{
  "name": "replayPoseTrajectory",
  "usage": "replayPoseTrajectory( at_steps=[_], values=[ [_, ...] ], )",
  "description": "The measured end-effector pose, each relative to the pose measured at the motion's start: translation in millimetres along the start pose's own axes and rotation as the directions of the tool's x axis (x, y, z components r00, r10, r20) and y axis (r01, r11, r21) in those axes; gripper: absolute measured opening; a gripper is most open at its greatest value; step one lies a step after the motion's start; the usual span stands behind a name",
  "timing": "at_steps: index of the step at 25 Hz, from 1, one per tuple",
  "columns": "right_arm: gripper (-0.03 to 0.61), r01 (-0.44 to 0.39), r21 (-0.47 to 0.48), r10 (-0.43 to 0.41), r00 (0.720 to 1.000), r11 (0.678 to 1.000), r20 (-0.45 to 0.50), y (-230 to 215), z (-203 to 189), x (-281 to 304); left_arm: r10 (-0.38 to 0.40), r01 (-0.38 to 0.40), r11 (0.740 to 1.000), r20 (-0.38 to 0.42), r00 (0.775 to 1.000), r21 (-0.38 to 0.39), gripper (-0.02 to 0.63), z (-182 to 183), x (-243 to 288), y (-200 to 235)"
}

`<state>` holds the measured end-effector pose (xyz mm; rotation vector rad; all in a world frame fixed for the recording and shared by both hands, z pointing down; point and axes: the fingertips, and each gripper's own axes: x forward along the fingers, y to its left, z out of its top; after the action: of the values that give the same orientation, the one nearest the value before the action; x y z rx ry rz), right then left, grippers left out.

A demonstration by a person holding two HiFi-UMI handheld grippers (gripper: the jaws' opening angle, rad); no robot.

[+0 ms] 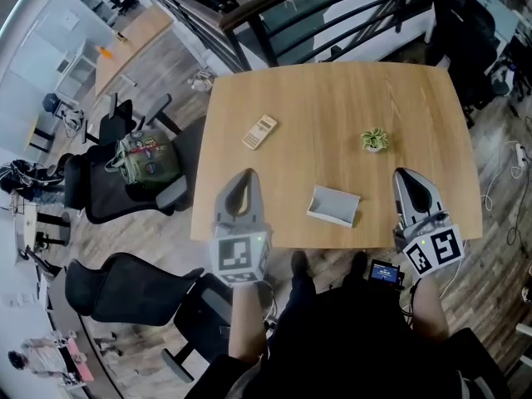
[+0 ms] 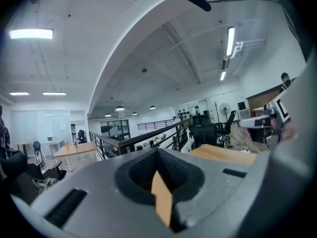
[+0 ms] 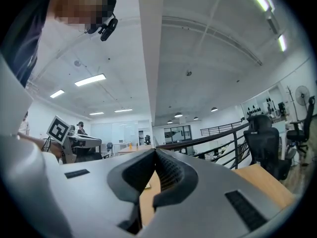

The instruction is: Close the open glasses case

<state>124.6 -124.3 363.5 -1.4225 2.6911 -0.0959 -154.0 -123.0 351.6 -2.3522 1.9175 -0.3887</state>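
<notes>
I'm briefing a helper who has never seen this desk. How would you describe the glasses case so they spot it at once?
Look at the wooden table. Near the middle of its front edge lies the glasses case. It is grey, boxy and open, unlike the cream calculator and the small potted plant farther back.

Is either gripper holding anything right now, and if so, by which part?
Nothing is held. The left gripper and the right gripper both have their jaws together and empty, apart from the glasses case lying between them.
</notes>
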Motion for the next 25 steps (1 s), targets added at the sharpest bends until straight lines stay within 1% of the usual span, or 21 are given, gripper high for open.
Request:
replayPoseTrajectory(
  at_steps=[3,6,8,12,17,22,25],
  values=[
    [0.014,0.023,0.007,-0.022,1.0,1.0,-0.006,-3.1,2.3,11.6,0.02,-0.02,0.999,-0.005,1.0,-0.027,-0.002,-6.3,-3.7,21.6],
    [0.014,0.038,-0.006,-0.038,0.999,0.999,-0.009,-3.1,6.3,13.8,0.014,-0.014,0.999,-0.006,1.0,-0.036,-0.002,-8.0,-0.8,29.2],
    [0.014,0.042,-0.009,-0.042,0.999,0.999,-0.011,-2.5,5.9,17.2,0.01,-0.01,0.999,-0.005,1.0,-0.04,-0.002,-9.2,2.2,31.5],
    [0.014,0.046,-0.011,-0.046,0.999,0.999,-0.014,-3.5,5.0,22.6,-0.007,0.007,1.0,-0.006,1.0,-0.026,-0.002,-8.1,8.6,28.3],
    [0.014,0.044,-0.02,-0.044,0.999,0.999,-0.023,-3.8,2.4,25.1,-0.009,0.009,1.0,-0.004,1.0,-0.025,-0.002,-8.6,11.7,29.1],
    [0.014,0.036,-0.032,-0.037,0.998,0.999,-0.058,-3.2,-15.9,29.1,-0.003,0.003,0.999,-0.012,1.0,-0.039,-0.002,-15.0,11.9,31.5],
    [0.015,0.014,-0.04,-0.019,0.991,0.999,-0.129,-0.5,-48.9,33.4,-0.002,0.001,0.999,-0.018,1.0,-0.038,-0.002,-17.7,10.6,31.6]
  ],
)
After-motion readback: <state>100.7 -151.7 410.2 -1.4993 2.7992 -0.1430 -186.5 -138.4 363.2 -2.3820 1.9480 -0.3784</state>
